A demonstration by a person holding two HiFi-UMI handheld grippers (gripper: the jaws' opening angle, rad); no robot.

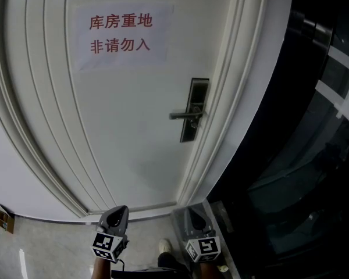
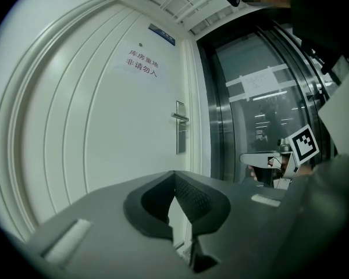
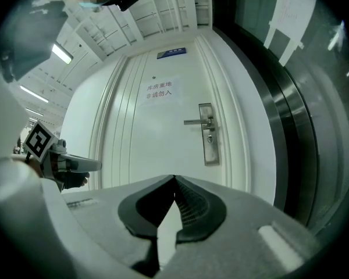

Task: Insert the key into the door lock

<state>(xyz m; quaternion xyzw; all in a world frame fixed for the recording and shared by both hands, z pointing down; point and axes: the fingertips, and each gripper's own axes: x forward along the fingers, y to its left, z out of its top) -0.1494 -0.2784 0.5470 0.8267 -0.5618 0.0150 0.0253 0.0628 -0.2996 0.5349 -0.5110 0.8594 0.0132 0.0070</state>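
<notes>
Head view: the door lock (image 1: 193, 121), with its lever handle (image 1: 184, 115), sits on the white door (image 1: 128, 144) well ahead of our two grippers. We hold the left gripper (image 1: 120, 211) and right gripper (image 1: 193, 214) side by side, each with its jaws pressed together.

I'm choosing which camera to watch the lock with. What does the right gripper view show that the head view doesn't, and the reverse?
Only the right gripper view: the keyhole under the lever handle and the blue plate above the white door. Only the head view: the floor and a shoe. Both: that door, its red-lettered notice and the handle.
</notes>
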